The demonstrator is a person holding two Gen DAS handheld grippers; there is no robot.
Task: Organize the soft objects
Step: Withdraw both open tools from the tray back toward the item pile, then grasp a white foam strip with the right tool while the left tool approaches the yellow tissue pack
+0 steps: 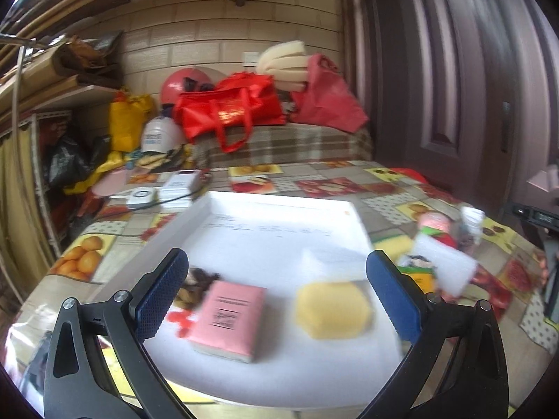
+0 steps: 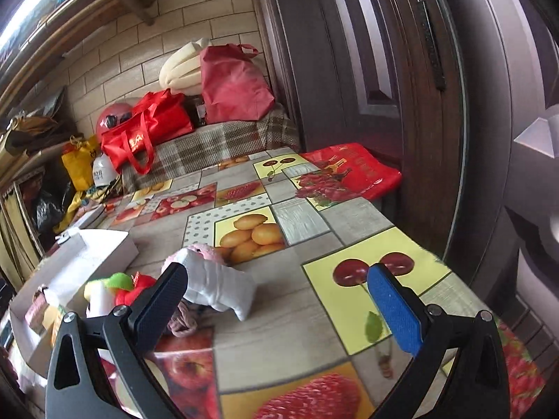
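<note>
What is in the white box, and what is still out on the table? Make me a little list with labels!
Place: table with fruit-pattern cloth
Box: white tray, open on top
In box: pink tissue pack, yellow sponge, something dark and blurred at the left edge
Out on table: white cloth, pink soft toy, red and green soft toy
Left gripper: open, holds nothing, above the box
Right gripper: open, holds nothing, near the white cloth

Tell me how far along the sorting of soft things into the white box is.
Partly done. The pink tissue pack and yellow sponge already lie in the white box. Nothing is in hand: the left gripper and right gripper are both open and empty. Left on the tablecloth: the white cloth bundle and red-green plush.
</note>
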